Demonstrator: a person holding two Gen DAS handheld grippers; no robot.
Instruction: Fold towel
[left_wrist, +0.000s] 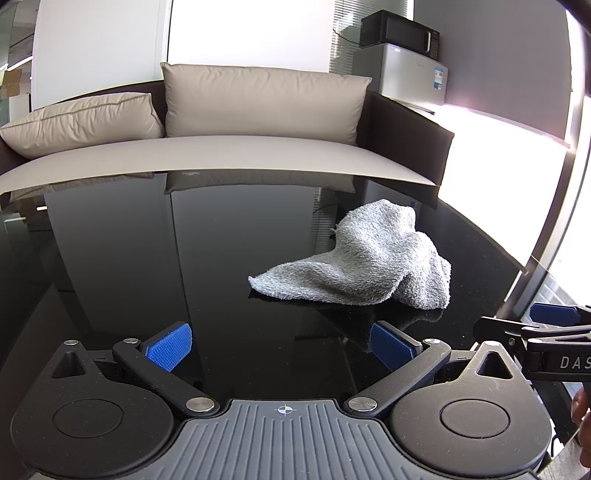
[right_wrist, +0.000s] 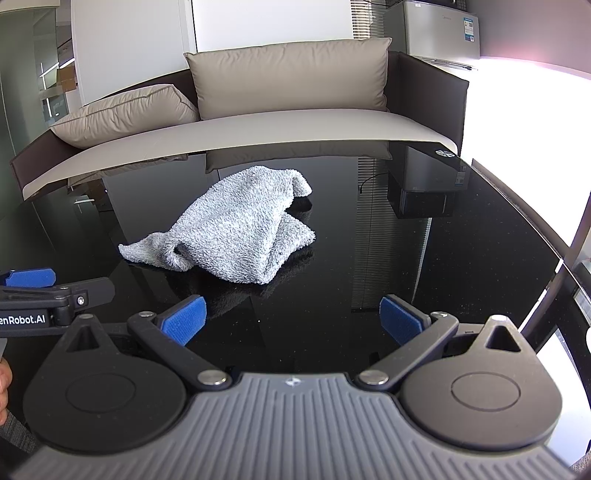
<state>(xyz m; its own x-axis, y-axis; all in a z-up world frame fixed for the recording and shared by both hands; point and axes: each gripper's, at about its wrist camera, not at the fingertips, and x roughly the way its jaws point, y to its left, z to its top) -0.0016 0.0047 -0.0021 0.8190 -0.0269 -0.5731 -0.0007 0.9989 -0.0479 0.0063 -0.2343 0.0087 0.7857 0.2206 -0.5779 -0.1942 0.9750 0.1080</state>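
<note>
A grey terry towel (left_wrist: 373, 258) lies crumpled in a heap on the glossy black table (left_wrist: 147, 258), ahead and to the right in the left wrist view. In the right wrist view the towel (right_wrist: 236, 229) sits ahead and slightly left, one corner trailing out to the left. My left gripper (left_wrist: 282, 349) is open above the table, short of the towel, with nothing between its blue pads (left_wrist: 170, 347). My right gripper (right_wrist: 293, 319) is open too, empty, a little back from the towel. Each gripper shows at the edge of the other's view.
A sofa (left_wrist: 258, 110) with beige cushions stands just beyond the table's far edge. A small fridge (left_wrist: 410, 74) with a microwave (left_wrist: 400, 33) on top is at the back right. Bright windows lie to the right. A hand (right_wrist: 3, 384) holds the left gripper's handle.
</note>
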